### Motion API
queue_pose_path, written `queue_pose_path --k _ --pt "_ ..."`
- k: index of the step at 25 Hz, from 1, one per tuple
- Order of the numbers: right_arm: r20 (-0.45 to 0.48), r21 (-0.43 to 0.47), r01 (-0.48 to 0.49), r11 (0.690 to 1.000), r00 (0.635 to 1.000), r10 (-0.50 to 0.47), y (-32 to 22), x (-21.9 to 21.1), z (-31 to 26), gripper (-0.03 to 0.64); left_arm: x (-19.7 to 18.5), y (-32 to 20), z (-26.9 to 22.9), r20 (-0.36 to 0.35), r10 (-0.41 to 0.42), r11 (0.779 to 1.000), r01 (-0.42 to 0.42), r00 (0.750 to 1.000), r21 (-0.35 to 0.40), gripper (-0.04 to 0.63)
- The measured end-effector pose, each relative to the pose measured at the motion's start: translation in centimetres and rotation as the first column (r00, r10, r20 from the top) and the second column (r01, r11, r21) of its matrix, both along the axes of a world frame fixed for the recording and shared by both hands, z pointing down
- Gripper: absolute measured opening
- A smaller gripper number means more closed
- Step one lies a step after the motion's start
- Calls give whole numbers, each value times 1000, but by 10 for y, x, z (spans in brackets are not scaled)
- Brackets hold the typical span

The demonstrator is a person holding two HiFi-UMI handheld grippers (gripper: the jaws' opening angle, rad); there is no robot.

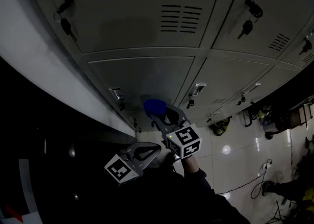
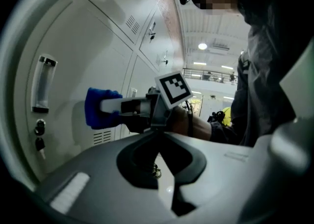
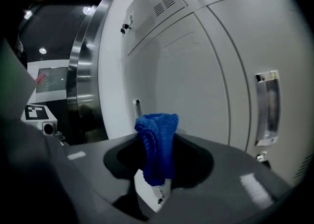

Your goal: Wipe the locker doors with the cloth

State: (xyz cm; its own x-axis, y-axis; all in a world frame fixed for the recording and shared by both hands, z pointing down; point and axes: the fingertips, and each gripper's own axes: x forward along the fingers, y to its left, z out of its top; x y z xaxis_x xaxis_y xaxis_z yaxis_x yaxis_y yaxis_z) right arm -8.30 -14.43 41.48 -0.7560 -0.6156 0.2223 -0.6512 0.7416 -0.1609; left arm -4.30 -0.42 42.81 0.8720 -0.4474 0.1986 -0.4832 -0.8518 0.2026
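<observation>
Two grippers show in the head view. The right gripper (image 1: pixel 156 112) holds a blue cloth (image 1: pixel 154 106) ahead of its fingers, up at a grey locker door (image 1: pixel 147 78); the left gripper (image 1: pixel 156 146) hangs beside it. The left gripper view shows its fingers together and empty, and it alone shows the hand (image 2: pixel 189 122) gripping the right one. In the right gripper view the fingers are clamped on the bunched cloth.

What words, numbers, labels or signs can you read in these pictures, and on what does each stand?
No readable text anywhere.
Marker cube on the right tool: black-and-white squares only, no letters.
Marker cube on the left tool: the same.
Label holder on a locker door: too blurred to read.
Lit panel beside the lockers: too blurred to read.
</observation>
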Motion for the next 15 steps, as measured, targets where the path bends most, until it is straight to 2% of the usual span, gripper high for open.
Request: queue_pose_path --k 8,15 --pt "4 -22 87 996 996 -87 16 -89 11 144 -63 18 -3 15 -68 998 68 998 4 -2" --pt "22 -27 97 995 995 -97 5 -140 16 144 -106 30 -3 12 -119 993 119 993 2 -3"
